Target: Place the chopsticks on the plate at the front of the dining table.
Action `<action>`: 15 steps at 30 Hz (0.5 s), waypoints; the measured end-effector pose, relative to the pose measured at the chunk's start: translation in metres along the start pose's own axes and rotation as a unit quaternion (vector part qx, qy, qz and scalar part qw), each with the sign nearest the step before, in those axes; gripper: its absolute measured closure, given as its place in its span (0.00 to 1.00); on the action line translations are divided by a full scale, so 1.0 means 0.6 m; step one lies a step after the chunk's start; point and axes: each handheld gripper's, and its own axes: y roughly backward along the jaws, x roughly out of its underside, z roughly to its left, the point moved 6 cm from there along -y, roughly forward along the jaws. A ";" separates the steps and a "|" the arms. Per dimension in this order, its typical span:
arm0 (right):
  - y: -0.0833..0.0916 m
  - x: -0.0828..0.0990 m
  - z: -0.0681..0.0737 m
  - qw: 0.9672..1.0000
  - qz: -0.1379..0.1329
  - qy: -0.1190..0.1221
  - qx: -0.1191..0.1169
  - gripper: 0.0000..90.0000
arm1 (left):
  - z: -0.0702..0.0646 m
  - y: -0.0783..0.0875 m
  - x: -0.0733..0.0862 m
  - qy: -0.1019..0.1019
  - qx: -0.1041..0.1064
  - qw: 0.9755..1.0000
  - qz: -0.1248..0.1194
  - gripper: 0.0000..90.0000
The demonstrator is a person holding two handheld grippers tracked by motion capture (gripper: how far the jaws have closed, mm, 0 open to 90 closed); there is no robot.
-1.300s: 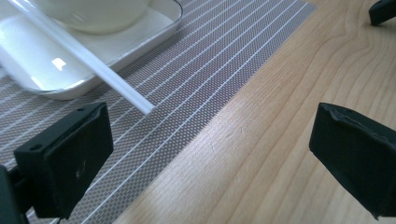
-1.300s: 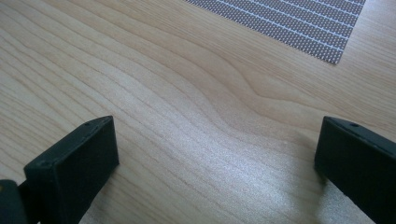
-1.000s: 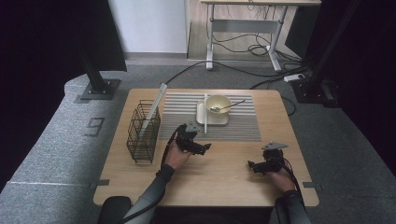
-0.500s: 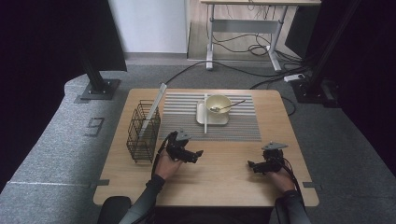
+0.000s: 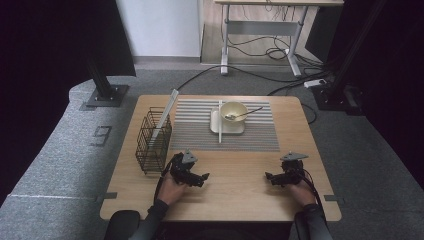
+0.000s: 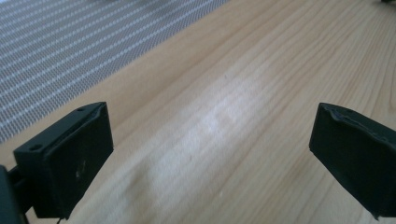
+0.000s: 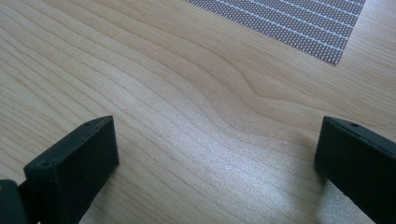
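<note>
My left gripper rests low over the wooden table near its front left, open and holding nothing. In the left gripper view its jaws stand wide apart over bare wood, with the striped mat at the upper left. My right gripper lies near the front right of the table, also open and empty. In the right gripper view its jaws frame bare wood, and a corner of the striped mat shows at the top.
A grey striped mat covers the table's back middle. On it a cream bowl with a spoon sits on a square plate, beside a white stick. A black wire rack at the left holds a leaning white plate.
My left gripper has pulled back toward the front edge of the table and to the left, away from the mat. The right gripper has stayed in place.
</note>
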 end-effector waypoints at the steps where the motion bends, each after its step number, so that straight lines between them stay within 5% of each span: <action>1: 0.000 0.000 0.000 1.000 0.000 0.000 0.000 0.00 | 0.000 0.000 0.005 0.001 -0.001 1.000 0.003 0.00; 11: 0.000 0.000 0.001 1.000 -0.001 -0.002 0.002 0.00 | -0.002 -0.021 0.037 -0.006 -0.010 0.999 0.052 0.00; 15: 0.000 0.000 0.001 1.000 -0.001 -0.002 0.002 0.00 | -0.001 -0.023 0.036 -0.002 -0.004 0.999 0.054 0.00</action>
